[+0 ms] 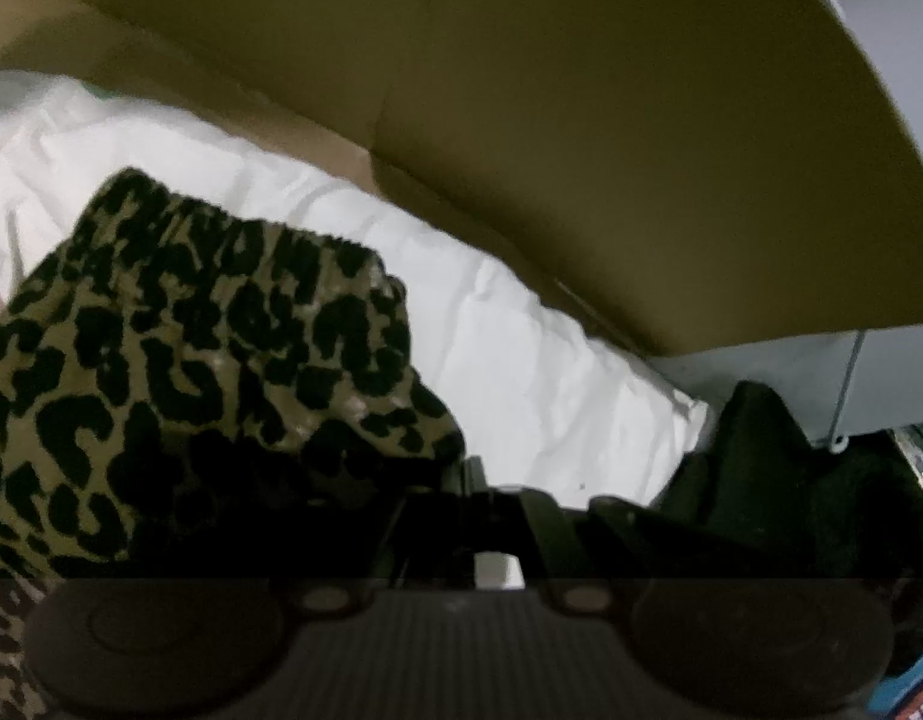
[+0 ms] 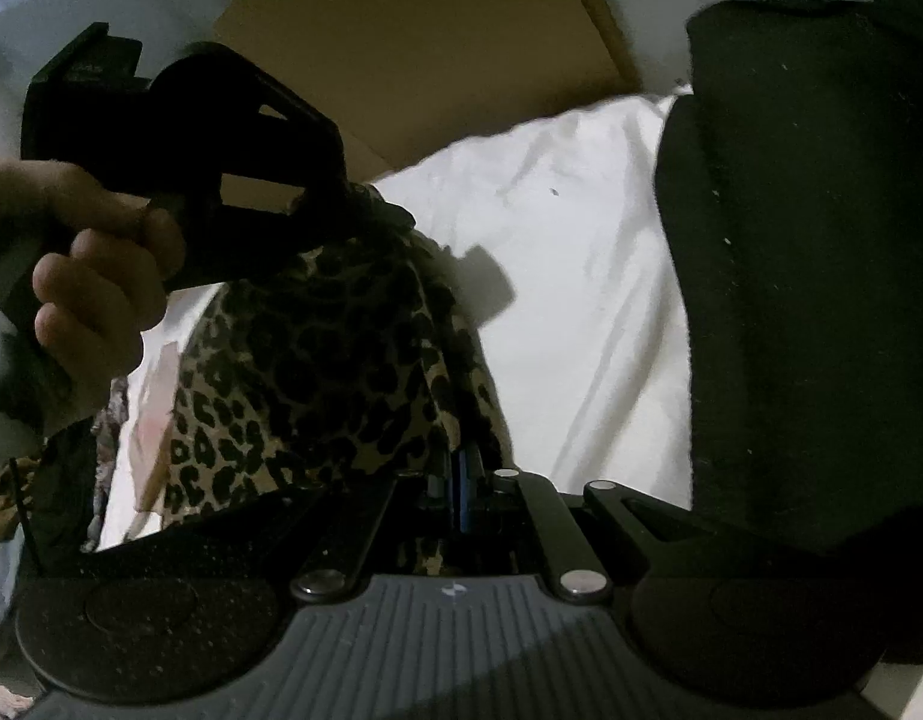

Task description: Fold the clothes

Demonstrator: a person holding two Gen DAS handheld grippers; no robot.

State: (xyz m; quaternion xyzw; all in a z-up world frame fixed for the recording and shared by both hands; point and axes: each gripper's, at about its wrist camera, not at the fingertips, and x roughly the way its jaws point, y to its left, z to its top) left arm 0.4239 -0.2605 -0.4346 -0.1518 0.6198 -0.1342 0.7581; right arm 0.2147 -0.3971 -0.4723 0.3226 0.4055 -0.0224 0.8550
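Through my left wrist camera, the leopard-print garment (image 1: 179,372) bulges up and to the left of my left gripper (image 1: 461,480), hanging over the white bedding (image 1: 521,348). Its bunched lower edge runs down into my closed fingers, which pinch a fold of it; the cloth's long run rises away from the tips toward the upper left. A cardboard box (image 1: 581,150) stands behind the bedding, and a dark green cloth (image 1: 791,468) lies at the right.

Through my right wrist camera, my right gripper (image 2: 461,474) has its fingers drawn narrow with a fold of the same leopard cloth clamped between the blue pads (image 2: 464,492). From there the garment stretches up and leftward, taut, to my left gripper (image 2: 323,204), held by my left hand (image 2: 95,276), whose tips bite its top edge. So its long axis runs between my two grippers, above the white bedding (image 2: 569,300). A dark fabric (image 2: 809,276) fills the right side.
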